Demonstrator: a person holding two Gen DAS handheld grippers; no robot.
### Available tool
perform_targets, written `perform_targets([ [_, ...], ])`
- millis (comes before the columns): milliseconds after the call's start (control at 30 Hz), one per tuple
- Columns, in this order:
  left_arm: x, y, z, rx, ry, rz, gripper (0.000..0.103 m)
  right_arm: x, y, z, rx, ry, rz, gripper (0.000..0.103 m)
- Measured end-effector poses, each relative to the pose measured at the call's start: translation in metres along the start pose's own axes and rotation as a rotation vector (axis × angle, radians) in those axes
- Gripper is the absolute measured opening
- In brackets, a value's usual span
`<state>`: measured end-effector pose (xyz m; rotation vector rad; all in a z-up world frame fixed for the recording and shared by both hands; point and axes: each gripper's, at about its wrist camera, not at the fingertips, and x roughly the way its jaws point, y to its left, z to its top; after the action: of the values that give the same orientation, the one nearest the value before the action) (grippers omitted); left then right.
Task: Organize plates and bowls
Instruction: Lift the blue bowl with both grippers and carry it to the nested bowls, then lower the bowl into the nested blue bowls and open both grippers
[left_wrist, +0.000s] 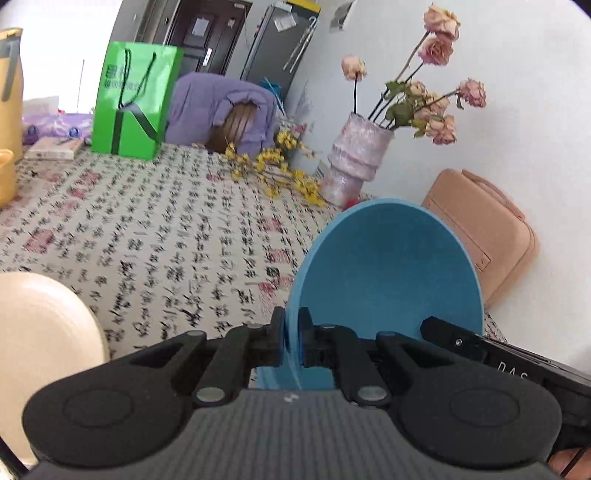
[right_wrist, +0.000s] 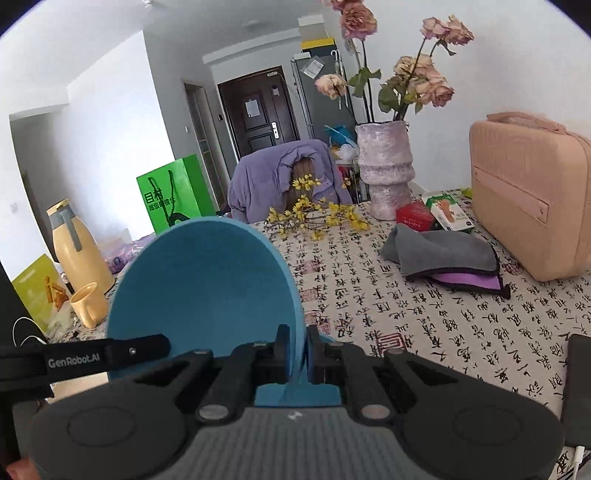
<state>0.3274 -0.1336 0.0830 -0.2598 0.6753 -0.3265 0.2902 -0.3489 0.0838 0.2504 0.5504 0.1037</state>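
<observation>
Both grippers hold one blue bowl (left_wrist: 388, 266) tilted on edge above the tablecloth with black writing (left_wrist: 155, 240). My left gripper (left_wrist: 291, 332) is shut on the bowl's left rim. A black part of the other gripper (left_wrist: 480, 343) shows past the bowl's right side. In the right wrist view the blue bowl (right_wrist: 203, 280) fills the left half, and my right gripper (right_wrist: 297, 347) is shut on its right rim. A black strap of the left gripper (right_wrist: 92, 358) crosses the bowl's lower left. A cream dish (left_wrist: 40, 350) sits at the lower left, partly cut off.
A pale vase of dried roses (right_wrist: 384, 166), yellow flower sprigs (right_wrist: 317, 218) and a pink case (right_wrist: 528, 192) stand at the back and right. A grey and purple cloth (right_wrist: 443, 258) lies mid-table. A green bag (left_wrist: 133, 99), yellow jug (right_wrist: 77, 251) and mug (right_wrist: 88, 302) stand left.
</observation>
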Motion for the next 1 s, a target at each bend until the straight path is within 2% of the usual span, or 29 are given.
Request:
perform_targets([
  [300, 0.021, 0.0, -0.006, -0.046, 0.083, -0.001, 0.007, 0.014, -0.027, -0.009, 0.028, 0.068, 0.011, 0.013],
  [433, 0.024, 0.003, -0.007, -0.073, 0.103, 0.001, 0.011, 0.018, -0.03, -0.007, 0.044, 0.076, 0.043, 0.029],
  [600, 0.019, 0.004, -0.006, -0.093, 0.093, 0.001, 0.014, 0.018, -0.026, -0.003, 0.025, 0.071, 0.062, 0.031],
  [700, 0.016, 0.004, -0.004, -0.094, 0.086, -0.002, 0.021, 0.019, -0.026, -0.001, 0.022, 0.064, 0.069, 0.031],
  [767, 0.015, 0.003, -0.003, -0.1, 0.081, -0.006, 0.033, 0.018, -0.027, 0.001, 0.029, 0.061, 0.064, 0.031],
  [867, 0.011, 0.0, -0.003, -0.075, 0.052, -0.007, 0.037, 0.017, -0.03, 0.004, 0.043, 0.05, 0.056, 0.034],
  [1000, 0.008, -0.003, -0.004, -0.052, 0.038, -0.017, 0.038, 0.017, -0.03, 0.004, 0.052, 0.04, 0.087, 0.034],
])
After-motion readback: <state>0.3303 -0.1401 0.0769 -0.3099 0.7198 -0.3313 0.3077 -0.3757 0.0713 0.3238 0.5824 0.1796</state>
